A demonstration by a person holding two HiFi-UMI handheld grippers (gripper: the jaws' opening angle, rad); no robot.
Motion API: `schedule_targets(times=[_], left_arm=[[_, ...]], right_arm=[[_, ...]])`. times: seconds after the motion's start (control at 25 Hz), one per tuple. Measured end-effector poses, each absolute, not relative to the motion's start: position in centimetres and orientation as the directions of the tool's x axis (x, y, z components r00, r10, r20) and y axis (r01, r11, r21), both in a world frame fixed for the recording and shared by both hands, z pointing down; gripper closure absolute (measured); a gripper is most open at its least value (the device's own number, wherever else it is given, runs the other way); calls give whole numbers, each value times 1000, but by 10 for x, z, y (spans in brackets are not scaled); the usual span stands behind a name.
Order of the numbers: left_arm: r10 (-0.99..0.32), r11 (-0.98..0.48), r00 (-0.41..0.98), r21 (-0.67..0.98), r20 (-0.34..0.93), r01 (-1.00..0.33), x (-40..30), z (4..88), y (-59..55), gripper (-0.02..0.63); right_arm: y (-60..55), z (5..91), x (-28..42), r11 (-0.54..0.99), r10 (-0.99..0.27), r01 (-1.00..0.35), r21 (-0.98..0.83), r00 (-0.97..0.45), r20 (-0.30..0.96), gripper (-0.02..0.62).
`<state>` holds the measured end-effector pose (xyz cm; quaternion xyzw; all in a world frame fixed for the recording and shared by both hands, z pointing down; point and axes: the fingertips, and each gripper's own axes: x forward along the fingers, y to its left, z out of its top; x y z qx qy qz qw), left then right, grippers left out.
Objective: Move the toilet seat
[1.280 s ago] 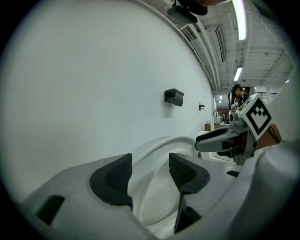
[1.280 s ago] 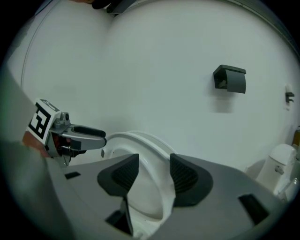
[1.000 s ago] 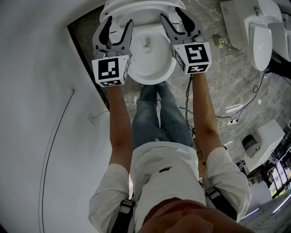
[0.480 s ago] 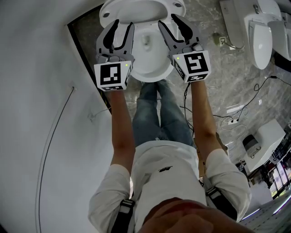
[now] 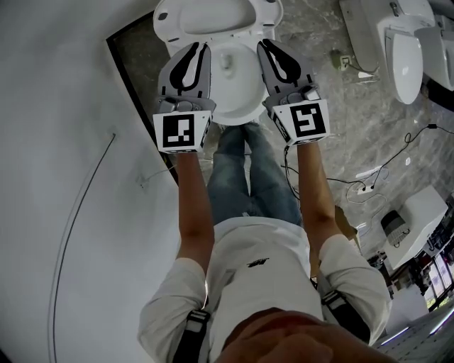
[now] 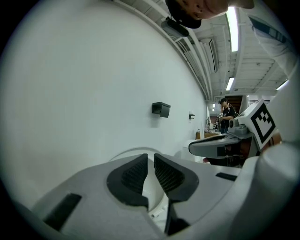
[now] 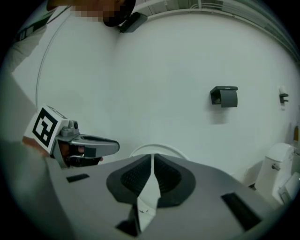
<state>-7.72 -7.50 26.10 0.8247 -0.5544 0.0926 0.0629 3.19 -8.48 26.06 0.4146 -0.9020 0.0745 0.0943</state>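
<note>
Head view, tongs: the left tongs [image 5: 200,48] and the right tongs [image 5: 264,44] are held over the two sides of the bowl [image 5: 235,85]. Both pairs have just been closing and are seen drawn together, with nothing between them.
Head view, task's thing: the toilet seat [image 5: 213,18] is seen at the back of the bowl, apparently tipped up toward the wall and apart from both tongs.
Head view, room: a grey marbled floor [image 5: 316,35] is shown, with a white wall [image 5: 64,142] at the left. Other toilets [image 5: 408,53] stand at the upper right and cables [image 5: 369,186] lie on the floor.
Left gripper view, tongs: the pads are brought almost together, with only a thin slit between them, and nothing is clamped.
Left gripper view, surroundings: a white arc of the toilet seat [image 6: 124,153] is seen beyond the tips. A paper holder [image 6: 161,108] is fixed to the wall, and strip lights [image 6: 232,23] run along the ceiling.
Right gripper view, tongs: the pads are closed on each other and empty. The white seen below them is judged to be porcelain behind, not a held thing.
Right gripper view, surroundings: the same arc [image 7: 172,150] and paper holder [image 7: 225,96] are shown.
Progress: the lifting is judged done, and little seems left beyond drawing the tongs clear.
</note>
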Motion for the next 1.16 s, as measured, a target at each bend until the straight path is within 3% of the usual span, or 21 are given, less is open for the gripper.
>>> schedule_targets(times=[1.16], left_arm=[[-906, -375, 372, 26, 203, -927, -67, 244, -43, 574]], right_arm=[[-57, 247, 21, 690, -697, -723, -25, -674, 245, 565]])
